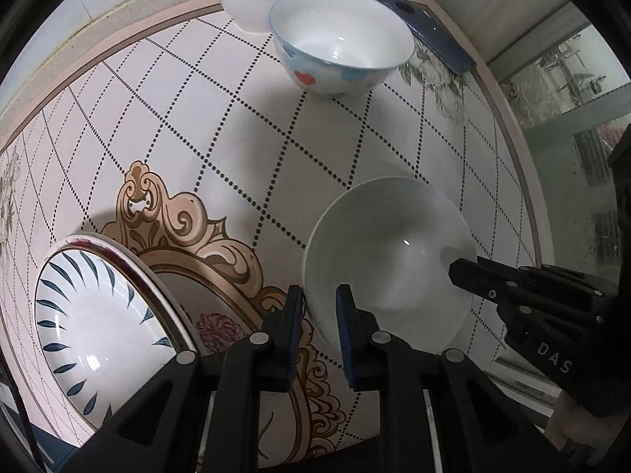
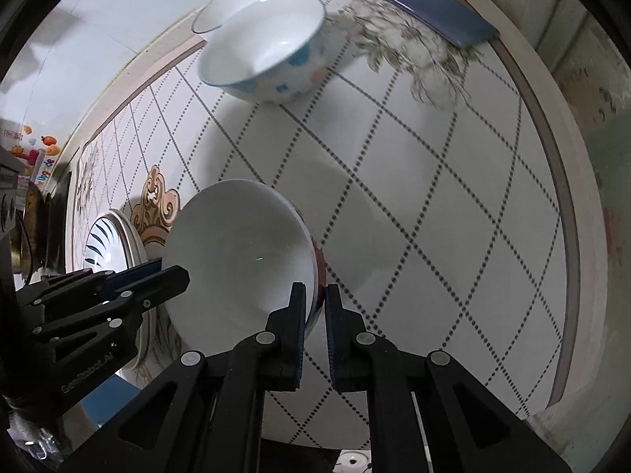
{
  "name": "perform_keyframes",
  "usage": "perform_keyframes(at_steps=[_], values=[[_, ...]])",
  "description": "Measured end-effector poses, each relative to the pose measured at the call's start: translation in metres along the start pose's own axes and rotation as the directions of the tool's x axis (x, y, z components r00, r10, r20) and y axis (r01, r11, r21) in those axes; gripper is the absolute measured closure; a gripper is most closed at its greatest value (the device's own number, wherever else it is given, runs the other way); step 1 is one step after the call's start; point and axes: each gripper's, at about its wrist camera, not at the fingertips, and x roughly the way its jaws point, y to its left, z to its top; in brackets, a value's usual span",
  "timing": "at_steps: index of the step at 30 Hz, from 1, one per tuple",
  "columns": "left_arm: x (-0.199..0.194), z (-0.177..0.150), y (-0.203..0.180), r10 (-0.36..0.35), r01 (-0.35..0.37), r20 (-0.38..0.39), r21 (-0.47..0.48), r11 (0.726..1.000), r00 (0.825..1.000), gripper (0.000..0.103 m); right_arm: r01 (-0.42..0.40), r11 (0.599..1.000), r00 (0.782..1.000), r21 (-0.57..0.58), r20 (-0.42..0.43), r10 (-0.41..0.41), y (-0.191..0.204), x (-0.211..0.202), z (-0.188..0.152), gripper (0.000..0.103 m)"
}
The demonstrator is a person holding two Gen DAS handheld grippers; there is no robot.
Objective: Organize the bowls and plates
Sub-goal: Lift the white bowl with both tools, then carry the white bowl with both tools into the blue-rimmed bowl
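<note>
We hold the white bowl (image 1: 388, 260) by its rim, left tongs (image 1: 319, 307) and right tongs (image 2: 314, 307) both clamped on it; uneven pulling could slip it onto the table (image 2: 434, 181).

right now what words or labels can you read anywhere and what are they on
"DAS" in pale letters on the black body of the right hand-held gripper, seen from the left wrist camera.
Pale lettering on the body of the left hand-held gripper, seen from the right wrist camera: too blurred to read for certain.
Colourful stickers on the far wall: too small to read.
Bowls, plates and phone: no readable text.
</note>
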Motion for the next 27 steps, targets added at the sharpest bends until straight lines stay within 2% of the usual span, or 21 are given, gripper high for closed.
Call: perform_keyframes(at_steps=[3, 5, 8, 10, 12, 15, 18, 21, 27], values=[[0.003, 0.005, -0.007, 0.010, -0.010, -0.003, 0.018, 1.000, 1.000, 0.088, -0.015, 1.000, 1.000, 0.014, -0.005, 0.015, -0.007, 0.001, -0.002, 0.092], [-0.003, 0.008, -0.006, -0.010, 0.010, -0.017, 0.008, 1.000, 1.000, 0.088, -0.029, 0.999, 0.999, 0.031, -0.019, 0.030, -0.012, 0.001, -0.001, 0.091], [-0.032, 0.016, 0.001, -0.021, 0.022, 0.041, -0.006, 1.000, 0.999, 0.087, -0.083, 0.994, 0.996, 0.069, -0.025, 0.085, -0.019, -0.010, 0.004, 0.091], [-0.049, 0.028, 0.010, -0.041, 0.043, 0.075, -0.033, 0.999, 0.996, 0.081, -0.097, 0.993, 0.995, 0.073, 0.001, 0.097, -0.021, -0.025, 0.009, 0.091], [-0.063, 0.050, 0.025, -0.062, 0.072, 0.119, -0.081, 0.994, 0.991, 0.068, -0.131, 0.988, 0.991, 0.087, 0.038, 0.129, -0.024, -0.042, 0.022, 0.086], [-0.066, 0.086, 0.046, -0.067, 0.091, 0.151, -0.158, 0.983, 0.986, 0.062, -0.182, 0.977, 0.980, 0.107, 0.097, 0.172, -0.029, -0.057, 0.049, 0.064], [-0.056, 0.120, 0.059, -0.087, 0.118, 0.156, -0.204, 0.972, 0.984, 0.062, -0.199, 0.973, 0.973, 0.119, 0.146, 0.181, -0.029, -0.058, 0.085, 0.062], [-0.032, 0.147, 0.062, -0.127, 0.153, 0.125, -0.225, 0.962, 0.984, 0.062, -0.241, 0.957, 0.964, 0.163, 0.154, 0.217, -0.035, -0.040, 0.121, 0.062], [0.016, 0.169, 0.062, -0.195, 0.201, 0.050, -0.253, 0.946, 0.980, 0.062, -0.289, 0.926, 0.955, 0.242, 0.141, 0.261, -0.041, 0.003, 0.162, 0.062]])
